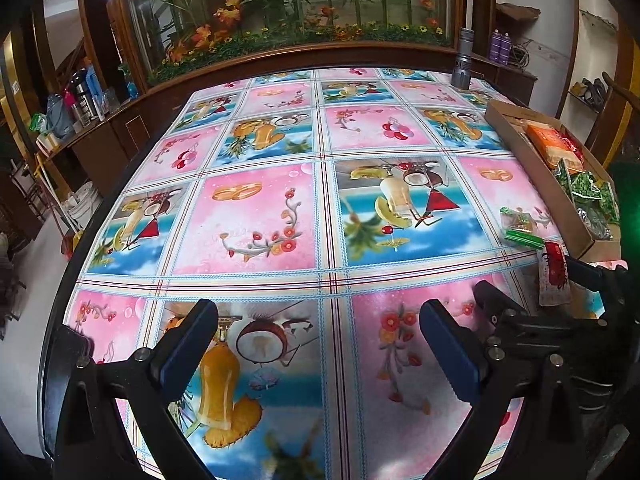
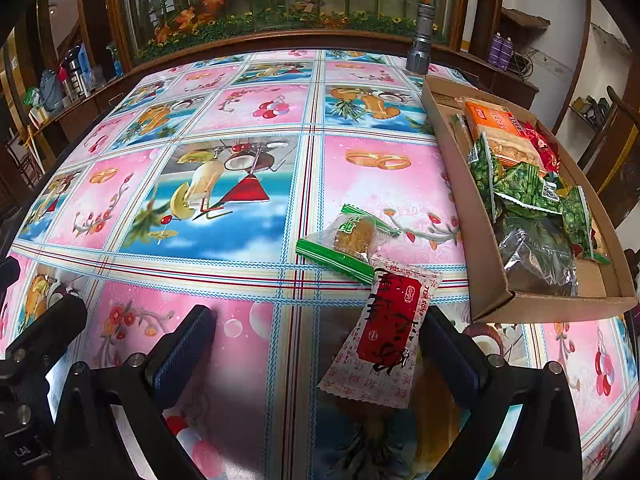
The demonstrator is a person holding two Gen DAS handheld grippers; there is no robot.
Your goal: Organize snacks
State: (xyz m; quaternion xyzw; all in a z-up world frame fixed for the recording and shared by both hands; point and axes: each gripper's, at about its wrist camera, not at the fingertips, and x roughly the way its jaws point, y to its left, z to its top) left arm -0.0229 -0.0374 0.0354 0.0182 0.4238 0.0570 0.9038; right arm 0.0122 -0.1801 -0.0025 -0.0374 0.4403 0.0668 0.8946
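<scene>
Organizing looks mostly done: the cardboard box [image 2: 472, 216] at the right edge of the table already holds an orange packet [image 2: 494, 118], several green pouches [image 2: 520, 184] and a silvery bag [image 2: 536, 248], while two snacks lie loose on the patterned tablecloth [image 2: 240, 120]. Red-and-white sachet [image 2: 386, 332] lies flat, nearest the right gripper [image 2: 320, 344], its right edge touching or just beside the right finger; the left finger stands well apart from it. Jaws wide, holding nothing. Green-striped clear packet [image 2: 346, 242], a brown cake inside, lies just beyond, its near end touching or slightly overlapping the sachet's top corner; cannot tell which is on top. Left gripper [image 1: 320, 344] hovers over bare cloth, also spread wide and empty, with the right tool's black frame showing at its right in that view. Judgement: step in hand is picking the sachet. Gripper sits off-centre, so shift it right until the sachet lies midway between the fingers, lower until tips nearly meet the cloth, close across the narrow width on the firm red middle, not the thin crimped border, which would likely fold and slip. Lift straight to avoid dragging the green packet, then carry over the box's near wall. Grey metal cylinder [image 2: 420, 40] at the far edge is out of the way.
</scene>
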